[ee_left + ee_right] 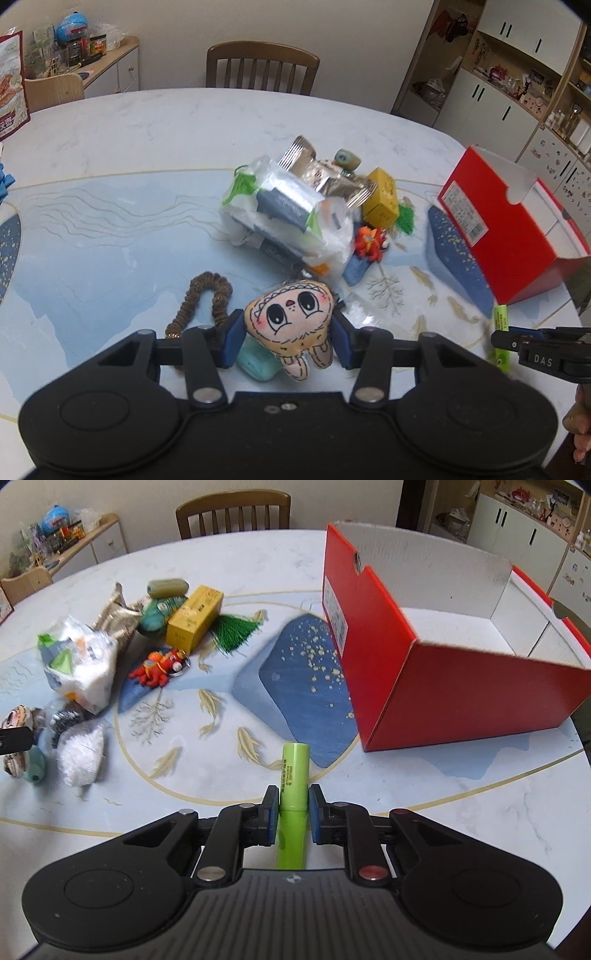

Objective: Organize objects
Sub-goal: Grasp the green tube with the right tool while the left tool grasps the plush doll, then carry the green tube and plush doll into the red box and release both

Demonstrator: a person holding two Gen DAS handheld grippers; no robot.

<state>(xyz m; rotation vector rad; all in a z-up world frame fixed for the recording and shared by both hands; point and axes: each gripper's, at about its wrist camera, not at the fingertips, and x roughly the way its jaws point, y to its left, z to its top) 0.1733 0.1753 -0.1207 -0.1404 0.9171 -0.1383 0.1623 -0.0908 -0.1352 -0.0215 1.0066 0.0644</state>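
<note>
The left claw (284, 334) is clamped on a plush face toy (290, 321), held just above a teal object (256, 363) on the counter (110, 184). We note a brown scrunchie (207, 302) lying just left of it. The right claw (291, 814) is closed on a lime-green tube (293, 797), which points toward the far side. An open red box (436, 679) stands to the right on the counter. Far left of it, we record a clutter pile: a plastic-wrapped pack (79, 664), a yellow carton (194, 616), a green tassel (236, 631) and a red figure keychain (159, 666).
</note>
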